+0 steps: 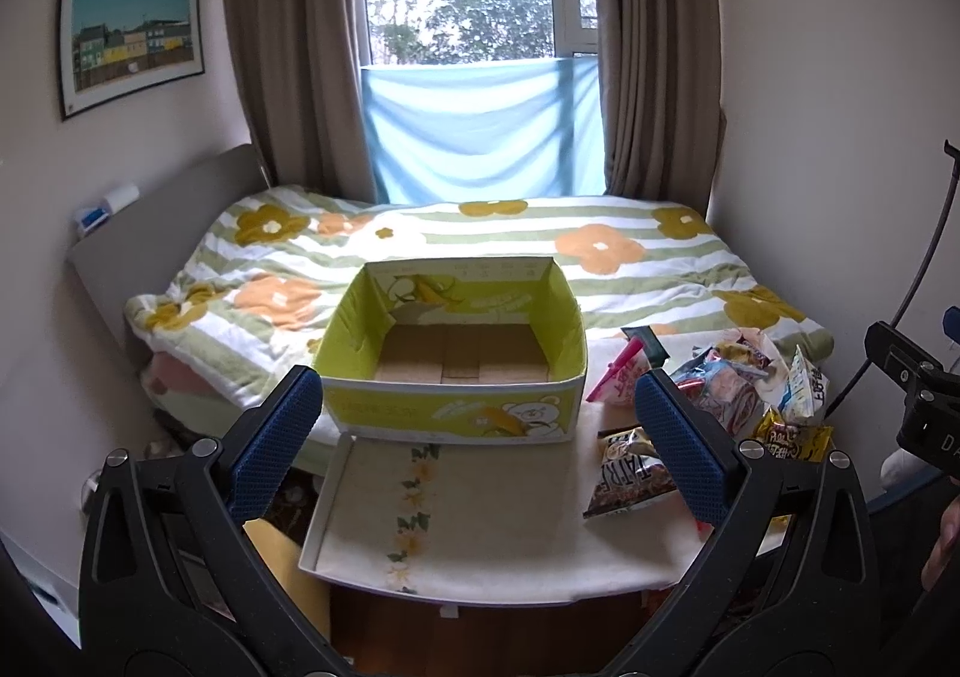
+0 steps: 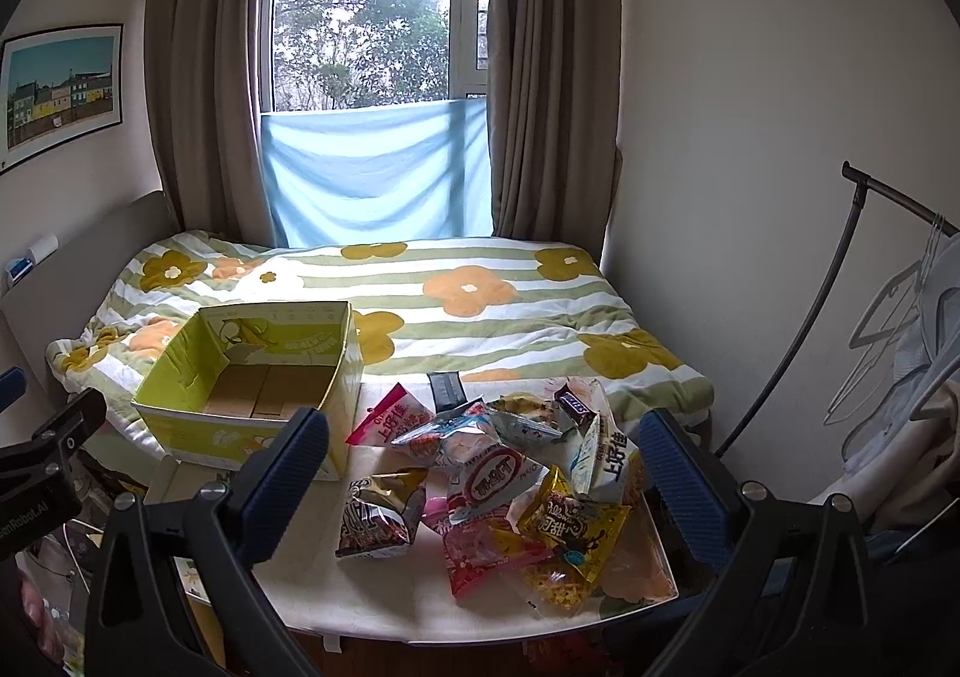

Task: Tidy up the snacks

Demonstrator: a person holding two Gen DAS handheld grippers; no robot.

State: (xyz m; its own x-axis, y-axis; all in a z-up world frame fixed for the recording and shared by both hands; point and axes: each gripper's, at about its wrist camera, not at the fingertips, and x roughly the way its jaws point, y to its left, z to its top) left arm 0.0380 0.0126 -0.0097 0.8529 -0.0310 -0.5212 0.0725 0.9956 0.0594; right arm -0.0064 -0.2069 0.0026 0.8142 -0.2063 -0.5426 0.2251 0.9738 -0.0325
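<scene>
A small worktop covered in white cloth is seen at the foot of a bed with a green-striped, flowered quilt. At the worktop's far left corner an open yellow-green cardboard box is set, its long axis running left to right along the far edge; its brown base is bare and a bear is printed on its near wall.

The snack pile is heaped along the worktop's right side. Only in the right wrist view is the whole pile shown — a pink packet at the far edge pointing towards the box, a white pack with a red oval label in the middle, a dark printed bag at the pile's left, a yellow bag and a red packet nearest the front edge, and a small chocolate bar lying on top at the back. In the left wrist view the pile is cut off behind one finger of the tongs, while the box is seen squarely, with a floral strip down the cloth in front of it.

The left tongs are held spread wide, gripping nothing, above the worktop's near edge. The right tongs are likewise spread wide and empty, framing the snack pile. A framed picture is hung on the left wall — a clothes rack is visible only in the right wrist view.
</scene>
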